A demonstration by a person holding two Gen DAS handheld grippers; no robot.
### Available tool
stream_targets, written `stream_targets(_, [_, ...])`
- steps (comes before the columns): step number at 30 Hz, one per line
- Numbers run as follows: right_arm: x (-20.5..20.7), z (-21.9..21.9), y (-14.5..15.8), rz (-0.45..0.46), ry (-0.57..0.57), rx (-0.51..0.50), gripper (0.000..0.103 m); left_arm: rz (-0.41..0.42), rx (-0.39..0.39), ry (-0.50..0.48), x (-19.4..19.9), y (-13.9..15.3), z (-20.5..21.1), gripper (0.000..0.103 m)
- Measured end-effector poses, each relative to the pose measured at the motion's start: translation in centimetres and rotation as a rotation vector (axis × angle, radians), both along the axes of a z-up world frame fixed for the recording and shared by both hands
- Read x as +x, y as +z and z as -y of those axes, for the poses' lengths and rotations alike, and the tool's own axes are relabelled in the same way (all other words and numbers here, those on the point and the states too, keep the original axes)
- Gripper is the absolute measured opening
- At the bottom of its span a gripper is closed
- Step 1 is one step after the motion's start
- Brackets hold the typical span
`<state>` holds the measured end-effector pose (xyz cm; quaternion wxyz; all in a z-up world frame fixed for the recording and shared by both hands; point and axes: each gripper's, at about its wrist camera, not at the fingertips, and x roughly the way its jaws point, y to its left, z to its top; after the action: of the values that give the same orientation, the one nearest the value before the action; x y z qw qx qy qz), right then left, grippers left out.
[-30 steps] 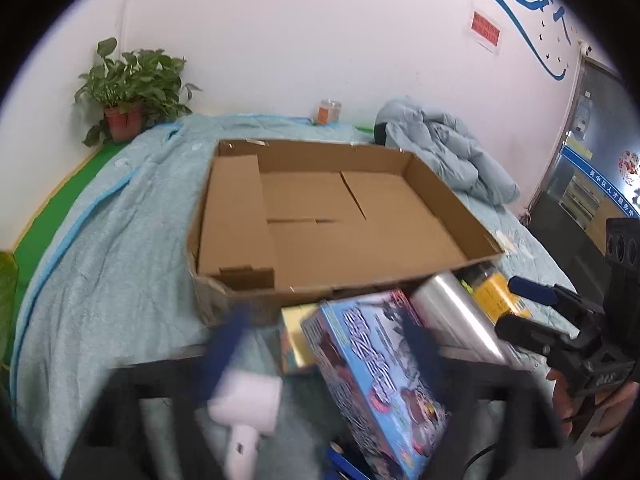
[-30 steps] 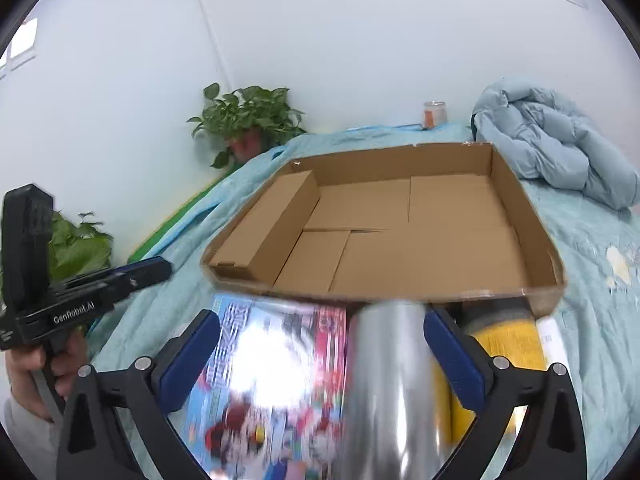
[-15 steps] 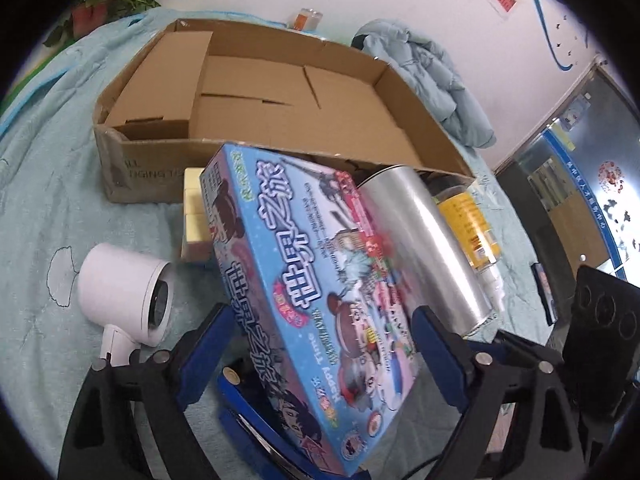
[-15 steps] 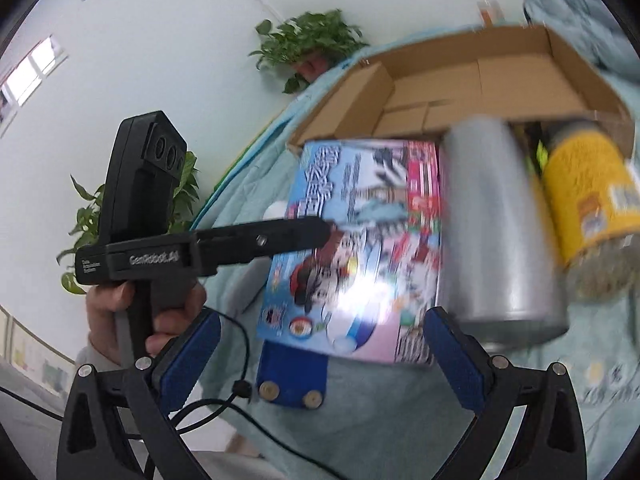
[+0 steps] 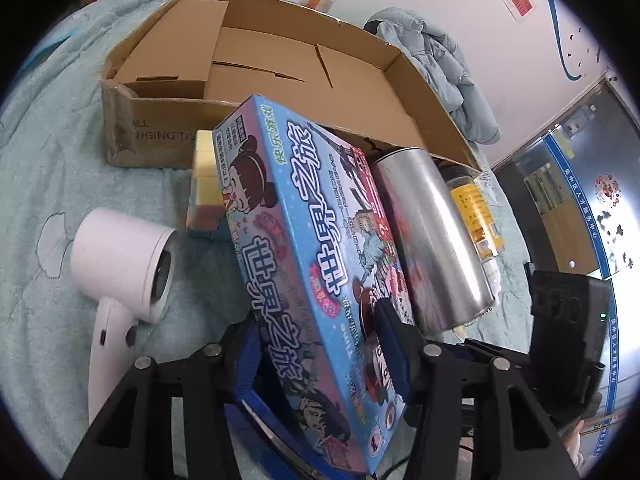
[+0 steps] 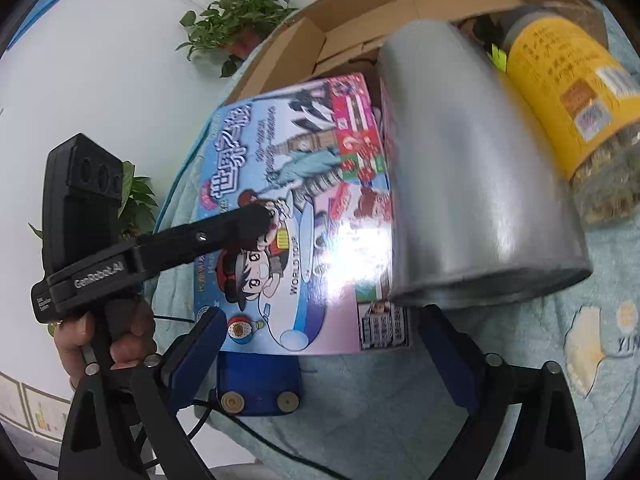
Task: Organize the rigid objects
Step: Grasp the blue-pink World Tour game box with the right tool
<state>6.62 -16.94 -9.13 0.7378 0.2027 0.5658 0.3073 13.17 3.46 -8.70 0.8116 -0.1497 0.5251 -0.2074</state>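
A blue illustrated game box (image 5: pixel 304 264) leans tilted over a flat blue object (image 6: pixel 256 380) on the bed, just in front of the open cardboard box (image 5: pixel 132 120). My left gripper (image 5: pixel 322 348) is closing, with one pad on the game box's printed top and the other against its side. In the right wrist view its upper finger (image 6: pixel 240 224) lies on the lid (image 6: pixel 288 208). My right gripper (image 6: pixel 320 350) is closing slowly; the game box's near end sits between its pads, the right pad apart from it. A silver can (image 6: pixel 472 168) lies beside the game box.
A yellow-labelled jar (image 5: pixel 476 212) lies right of the silver can (image 5: pixel 432 232). A white hair dryer (image 5: pixel 120 260) and a coloured cube (image 5: pixel 204 192) lie to the left. A bundled quilt (image 5: pixel 440 52) sits behind. A hand (image 6: pixel 108 340) holds the left tool.
Both grippers have dropped and tipped down close to the objects. The left jaws have narrowed from wide apart onto the game box. The right jaws have drawn in slightly.
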Motion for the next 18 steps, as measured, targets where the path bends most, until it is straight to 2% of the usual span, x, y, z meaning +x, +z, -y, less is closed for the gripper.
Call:
stream_targets(1, [-0.3,0.0,-0.1,-0.017,0.002,-0.003,0.091,-0.004,-0.01,0.004,-0.3,0.0,-0.3,0.051])
stream_targets(5, [-2.8,-0.3,0.6,0.017,0.029,-0.014,0.093,-0.003,-0.037,0.024,-1.1,0.1,-1.2,0.05])
stream_targets(10, [-2.1,-1.4,0.2,0.028,0.045,-0.002,0.094,0.013,-0.036,0.062,-1.0,0.5,-2.4,0.05])
stream_targets(14, [-2.3,-2.6,0.6,0.047,0.094,-0.046,0.093,0.023,-0.013,0.071,-1.2,0.6,-3.3,0.053])
stream_targets(18, [-2.8,-4.2,1.5,0.063,0.141,-0.049,0.093,0.017,-0.037,0.102,-1.0,0.4,-4.6,0.055])
